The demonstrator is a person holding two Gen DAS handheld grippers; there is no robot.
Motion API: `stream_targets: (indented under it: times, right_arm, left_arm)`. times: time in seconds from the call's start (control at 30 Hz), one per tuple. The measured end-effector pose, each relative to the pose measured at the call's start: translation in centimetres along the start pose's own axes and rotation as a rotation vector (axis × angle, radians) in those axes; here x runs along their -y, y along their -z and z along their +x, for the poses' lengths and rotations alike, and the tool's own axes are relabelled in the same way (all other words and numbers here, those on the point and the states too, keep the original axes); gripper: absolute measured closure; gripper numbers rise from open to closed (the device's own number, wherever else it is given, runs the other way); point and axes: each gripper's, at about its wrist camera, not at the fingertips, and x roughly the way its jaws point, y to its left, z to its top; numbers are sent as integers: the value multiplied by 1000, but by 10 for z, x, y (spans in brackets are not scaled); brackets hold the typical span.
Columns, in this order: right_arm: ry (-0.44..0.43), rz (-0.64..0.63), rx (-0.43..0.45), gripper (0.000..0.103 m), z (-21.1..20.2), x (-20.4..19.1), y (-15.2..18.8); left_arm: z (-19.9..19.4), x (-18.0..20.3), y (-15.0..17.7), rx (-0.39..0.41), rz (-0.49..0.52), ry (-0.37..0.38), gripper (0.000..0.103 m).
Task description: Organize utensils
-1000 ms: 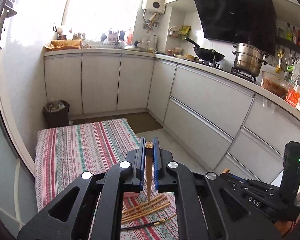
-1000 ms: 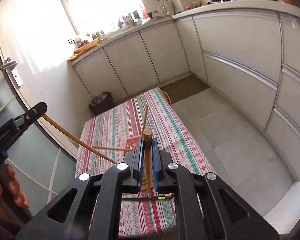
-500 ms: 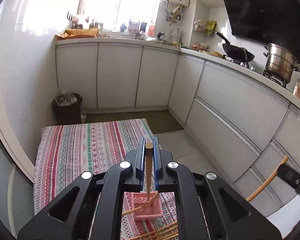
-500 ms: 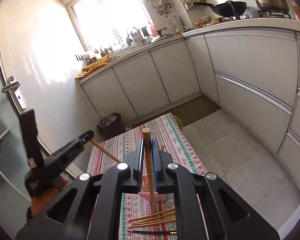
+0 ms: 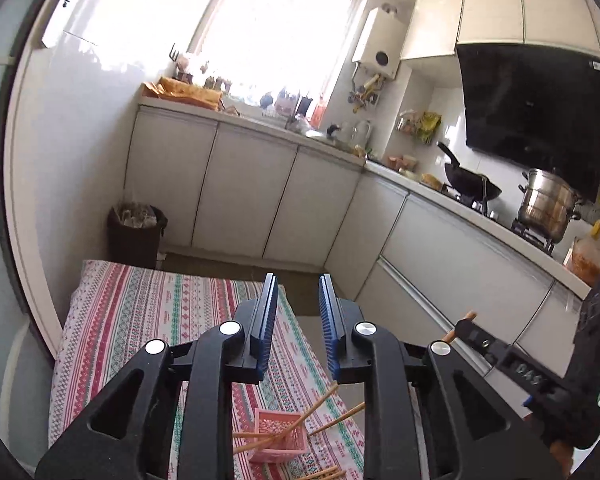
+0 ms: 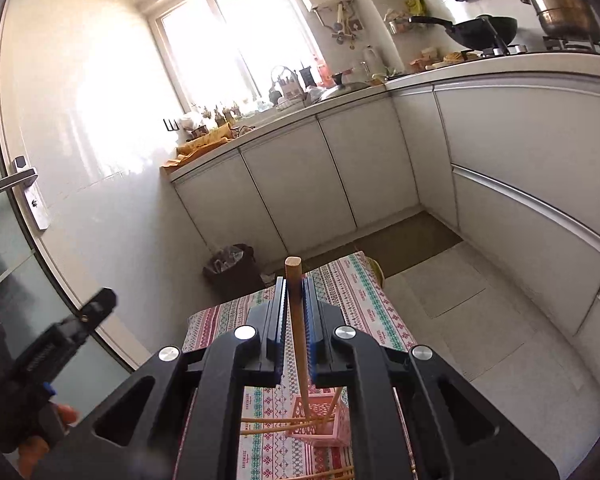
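In the left wrist view my left gripper [image 5: 298, 284] hovers over the striped tablecloth [image 5: 140, 312], its jaws opening with nothing between them. Below it stands a pink slotted basket [image 5: 278, 438] with a few wooden chopsticks [image 5: 316, 404] leaning in it. My right gripper [image 6: 296, 280] is shut on one wooden chopstick [image 6: 296, 312], held nearly upright, its lower end reaching down into the pink basket [image 6: 322, 424]. The right gripper [image 5: 476, 336] also shows at the right edge of the left wrist view. At the left of the right wrist view is the left gripper [image 6: 80, 320], blurred.
Loose chopsticks [image 6: 320, 474] lie on the cloth in front of the basket. A dark waste bin [image 5: 134, 232] stands past the table's far end. White cabinets [image 5: 460, 248] run along the back and right, with tiled floor [image 6: 480, 320] between. A glass door with a handle [image 6: 20, 184] is on the left.
The left gripper's jaws have parted and its chopstick is gone from them; chopsticks now lean in the basket. The right gripper has carried its chopstick over the basket and stood it upright.
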Motion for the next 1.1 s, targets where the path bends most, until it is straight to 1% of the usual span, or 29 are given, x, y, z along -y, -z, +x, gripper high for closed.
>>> stream_targets:
  times: [0.03,0.13,0.4,0.47,0.5,0.53,0.57,0.63,0.67,0.7,0.73,0.77,0.8,0.87,0.93,1.03,1.07,1.1]
  right_arm:
    - [2,-8,2,95,4,-2,1]
    - [17,-35,2,95,15,-8,8]
    - [39,-79,-47,95,50,-13,35]
    - [37,-89,-66,94,56,-13,43]
    - [42,-92,-71,92,58,-12,46]
    - [46,-90,-71,80,58,-12,49]
    - [43,-85,-66,57,57,-11,51]
    - [45,-65,-21,40,48,-7,52]
    - [51,-58,0,35,43,-6,51]
    - [56,-52,14,32,39,-5,50]
    - [62,-45,28,23,34,-4,48]
    - [67,-32,48,18,28,-1,47]
    - [72,-20,67,16,22,1,45]
    - [94,-4,101,7,11,5,42]
    - [111,-6,107,7,3,9,39]
    - [146,-28,79,7,-5,13,39]
    - [150,-34,71,7,-7,14,40]
    - [152,-38,63,7,-10,16,41]
  left_arm:
    - [-7,-3,-3,17,-5,-2,80]
    - [-21,-11,-6,34,-22,-2,79]
    - [-24,-32,5,-15,-53,-13,79]
    - [-24,-37,5,-20,-62,-19,78]
    - [-24,-39,6,-23,-65,-23,75]
    - [-25,-40,7,-23,-69,-27,74]
    - [-25,-42,8,-25,-70,-29,73]
    - [-26,-43,9,-27,-74,-32,73]
    - [-27,-43,9,-29,-75,-31,72]
    - [-28,-43,9,-30,-75,-30,68]
    - [-29,-42,10,-31,-76,-30,66]
    - [-30,-42,10,-32,-75,-31,65]
    - [-31,-40,11,-33,-73,-30,62]
    - [-33,-38,13,-35,-71,-31,56]
    - [-36,-35,15,-37,-76,-26,43]
    - [-38,-28,19,-43,-66,-22,35]
    - [-38,-25,20,-49,-60,-21,35]
    - [-39,-22,22,-55,-53,-21,30]
